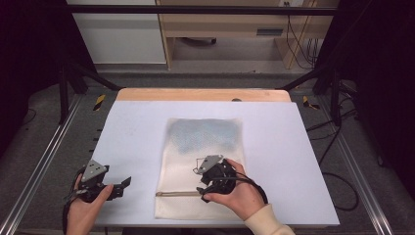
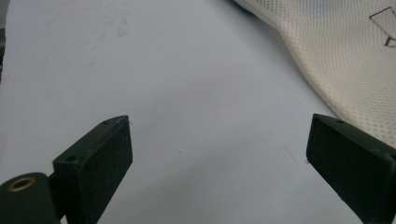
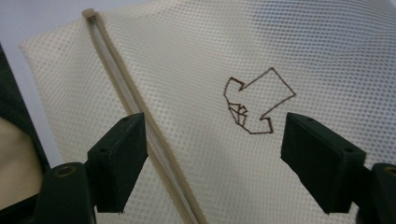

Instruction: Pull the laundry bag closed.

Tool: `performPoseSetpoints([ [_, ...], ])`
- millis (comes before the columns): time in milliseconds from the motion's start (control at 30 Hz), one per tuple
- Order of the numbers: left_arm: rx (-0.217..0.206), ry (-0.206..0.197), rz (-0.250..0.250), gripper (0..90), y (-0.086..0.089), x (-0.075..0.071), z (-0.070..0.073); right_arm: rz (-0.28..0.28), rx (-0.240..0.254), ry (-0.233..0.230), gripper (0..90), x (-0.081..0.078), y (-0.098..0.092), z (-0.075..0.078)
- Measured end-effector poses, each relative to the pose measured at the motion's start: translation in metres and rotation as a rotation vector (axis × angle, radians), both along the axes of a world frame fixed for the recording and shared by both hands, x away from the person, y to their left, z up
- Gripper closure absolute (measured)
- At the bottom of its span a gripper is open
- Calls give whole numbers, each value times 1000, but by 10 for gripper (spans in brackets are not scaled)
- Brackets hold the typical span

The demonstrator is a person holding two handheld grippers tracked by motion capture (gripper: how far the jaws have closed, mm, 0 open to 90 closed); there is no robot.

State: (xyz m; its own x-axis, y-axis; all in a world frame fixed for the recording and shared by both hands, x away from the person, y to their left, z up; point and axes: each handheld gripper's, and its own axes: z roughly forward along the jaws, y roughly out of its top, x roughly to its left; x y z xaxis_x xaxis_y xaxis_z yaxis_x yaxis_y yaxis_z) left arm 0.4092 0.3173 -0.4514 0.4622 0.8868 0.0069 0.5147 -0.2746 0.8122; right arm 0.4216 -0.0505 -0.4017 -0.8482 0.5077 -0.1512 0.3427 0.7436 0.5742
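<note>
Table point(image 1: 274, 147): rectangular, with a pale lavender-white top and a light wooden strip showing along its far edge. Lying flat on it, roughly at the middle and reaching to the near edge: one cream mesh bag point(image 1: 195, 196), upright rectangle in outline, with blue-grey contents showing through its far portion. A tan zipper point(image 1: 176, 194) runs crosswise near the bag's near end. An arrow-shaped outline point(image 3: 256, 101) is drawn in dark line on the mesh. Table surface to the left and right of the bag is bare.
</note>
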Motion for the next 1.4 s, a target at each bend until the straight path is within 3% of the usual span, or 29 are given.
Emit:
performPoseSetpoints([
  [133,38,-19,-10,68,-4,-3,2,45,-55,15,267,3,15,3],
  [233,46,-9,-12,68,-3,-2,0,72,-54,35,323,7,22,4],
  [367,5,-10,11,73,2,-2,-1,102,-64,33,364,15,34,7],
  [433,2,-17,31,79,4,-3,-1,100,-25,31,405,17,41,10],
  [600,-4,-8,58,79,8,-2,-2,163,-30,27,463,23,66,12],
  [733,-6,-1,64,80,8,0,-3,218,-21,30,504,19,76,10],
  [933,-7,-6,50,82,8,0,1,242,-18,32,606,12,80,6],
  [1100,-9,-9,38,82,8,-1,4,257,-3,17,655,6,86,4],
  [1233,-9,-1,30,83,8,-1,4,271,-1,33,673,3,93,-3],
  [1300,-36,6,33,88,10,-1,3,281,-10,40,689,2,96,-8],
  [1400,-28,3,49,90,11,-1,3,286,-4,35,706,3,98,-12],
])
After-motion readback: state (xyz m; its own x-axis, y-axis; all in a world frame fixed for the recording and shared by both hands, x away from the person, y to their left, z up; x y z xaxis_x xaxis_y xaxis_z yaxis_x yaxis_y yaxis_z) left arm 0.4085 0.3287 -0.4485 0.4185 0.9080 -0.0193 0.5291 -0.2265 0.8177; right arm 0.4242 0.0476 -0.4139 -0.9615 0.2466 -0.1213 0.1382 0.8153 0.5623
